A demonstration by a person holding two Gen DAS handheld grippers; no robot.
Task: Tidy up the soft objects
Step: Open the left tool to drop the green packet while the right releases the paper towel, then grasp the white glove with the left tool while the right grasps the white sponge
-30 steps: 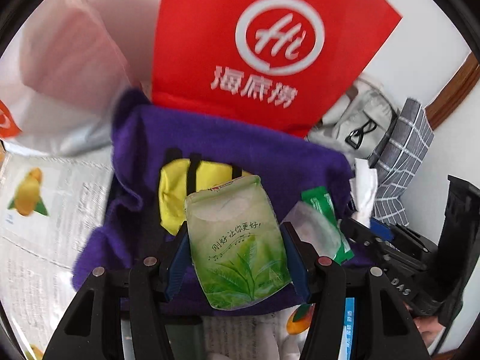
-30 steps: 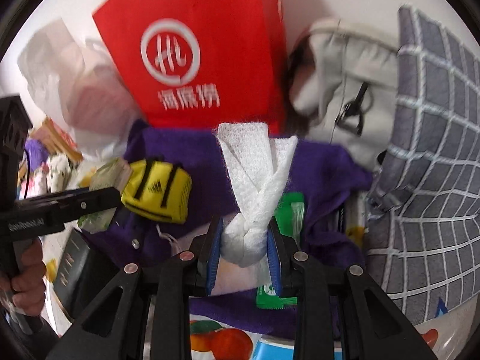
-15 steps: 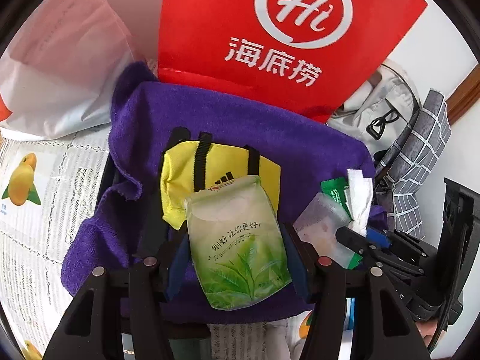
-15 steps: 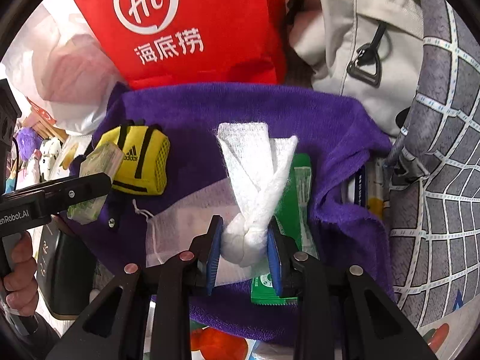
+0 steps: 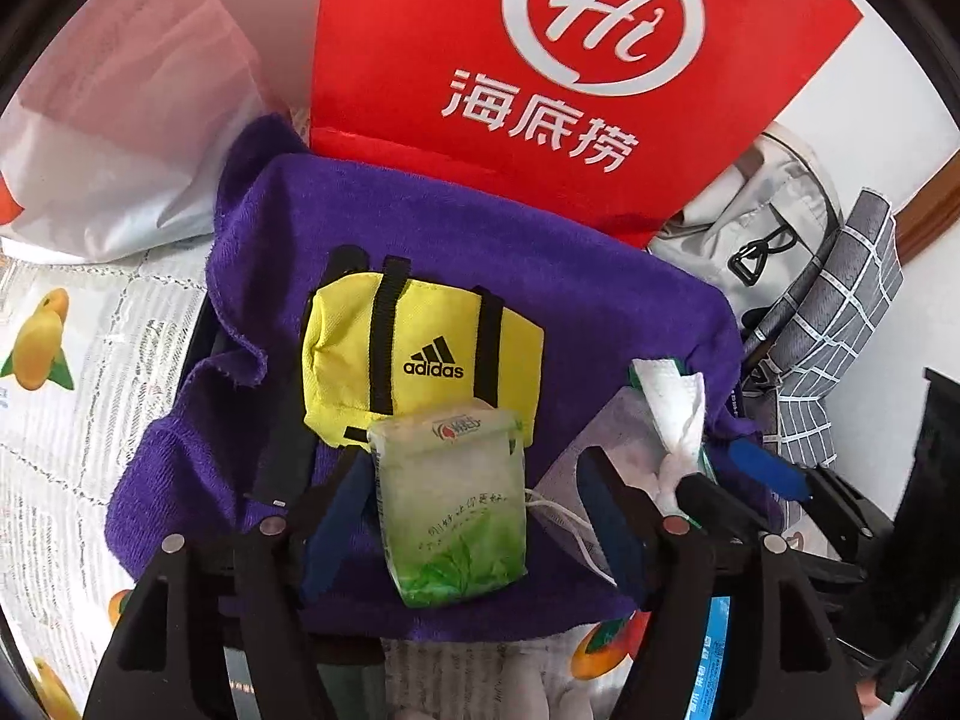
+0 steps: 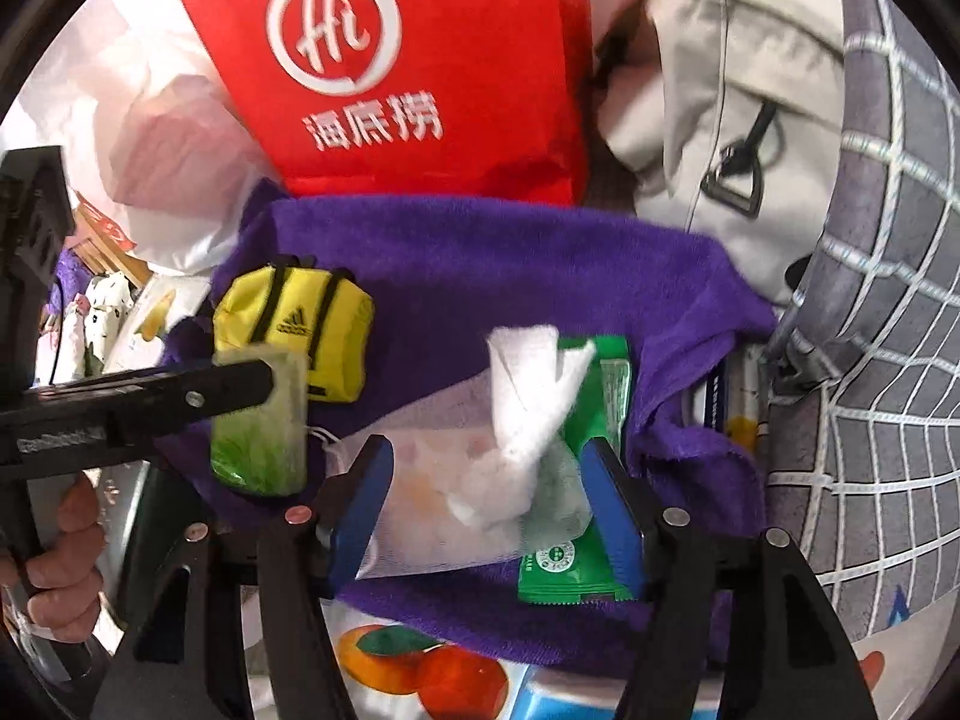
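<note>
A purple towel [image 5: 540, 276] is spread in front of a red bag. On it lie a small yellow adidas bag [image 5: 420, 348], a sheer drawstring pouch [image 6: 432, 480] and a green sachet [image 6: 564, 558]. My left gripper [image 5: 474, 516] is open; the green tea tissue pack [image 5: 456, 510] lies loose between its spread fingers, on the towel. My right gripper [image 6: 486, 480] is open; the knotted white cloth [image 6: 528, 396] rests between its fingers on the pouch and sachet. The tissue pack also shows in the right wrist view [image 6: 258, 438].
A red bag with white logo [image 5: 564, 78] stands behind the towel. A white plastic bag [image 5: 120, 120] is at the left. A beige backpack [image 6: 720, 108] and grey checked fabric [image 6: 870, 360] are at the right. A fruit-print tablecloth [image 5: 54, 360] lies underneath.
Both grippers came down toward the towel and opened. The tissue pack and the knotted white cloth, held before, now lie released between the spread fingers.
</note>
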